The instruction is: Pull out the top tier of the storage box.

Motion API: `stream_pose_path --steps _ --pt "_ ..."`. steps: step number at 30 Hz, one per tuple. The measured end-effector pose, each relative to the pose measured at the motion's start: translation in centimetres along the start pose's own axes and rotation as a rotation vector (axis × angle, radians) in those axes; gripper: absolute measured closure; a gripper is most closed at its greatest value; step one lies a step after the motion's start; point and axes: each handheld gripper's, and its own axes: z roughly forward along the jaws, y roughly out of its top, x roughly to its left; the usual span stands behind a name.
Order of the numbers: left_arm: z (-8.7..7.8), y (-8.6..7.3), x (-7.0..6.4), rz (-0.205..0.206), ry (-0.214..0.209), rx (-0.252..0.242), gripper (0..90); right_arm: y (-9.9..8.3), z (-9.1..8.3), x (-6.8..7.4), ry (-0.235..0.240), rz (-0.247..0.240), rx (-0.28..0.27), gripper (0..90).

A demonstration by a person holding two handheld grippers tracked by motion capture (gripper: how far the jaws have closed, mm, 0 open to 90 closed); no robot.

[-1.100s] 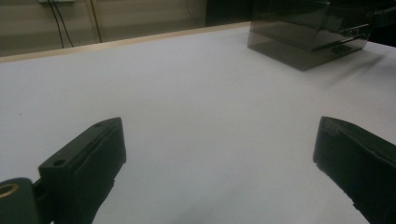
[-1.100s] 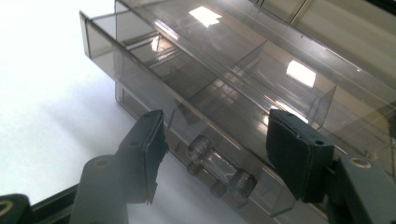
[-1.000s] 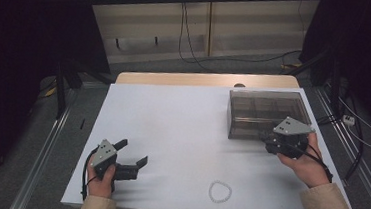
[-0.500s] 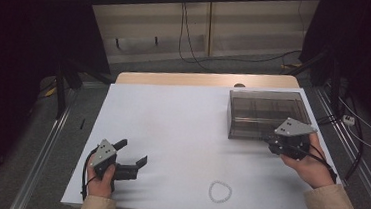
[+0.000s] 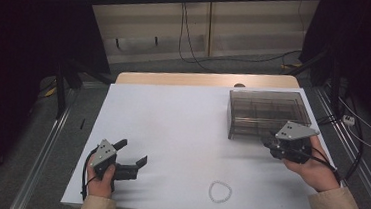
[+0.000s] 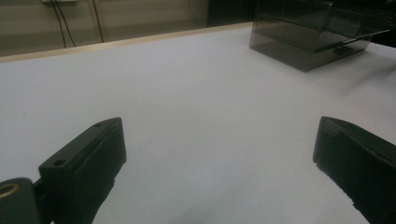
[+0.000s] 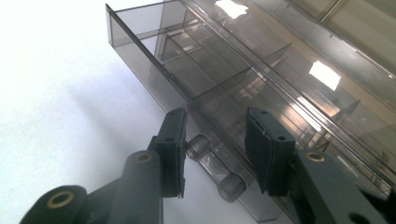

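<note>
A smoky transparent compartment box [image 5: 265, 111] with its lid down stands at the table's right rear. My right gripper [image 5: 279, 143] is at the box's front wall. In the right gripper view its jaws [image 7: 215, 126] stand partly apart on either side of the box's clear front latch [image 7: 210, 161], and neither pad touches it. My left gripper [image 5: 132, 153] rests near the front left of the table, open wide over bare white surface [image 6: 219, 135]. The box [image 6: 308, 37] is far off to its right. A small white bead bracelet [image 5: 220, 191] lies near the front edge.
The white table top [image 5: 172, 118] has a wooden strip [image 5: 200, 79] along its back edge. Metal rails [image 5: 45, 143] run along both sides, with cables on the floor behind [image 5: 188, 39]. Open white surface lies between the two grippers.
My right gripper has shifted slightly right along the box's front. The left gripper and the bracelet have not moved.
</note>
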Motion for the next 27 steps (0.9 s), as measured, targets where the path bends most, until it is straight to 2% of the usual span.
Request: stream_pose_path --steps 6,27 --pt "0.01 0.01 -0.01 0.002 -0.001 0.000 2.7 0.04 -0.24 0.04 0.028 -0.006 0.006 62.0" --pt "-0.04 0.03 0.01 0.003 -0.001 -0.002 2.7 -0.29 -0.80 0.18 0.048 -0.021 0.005 62.4"
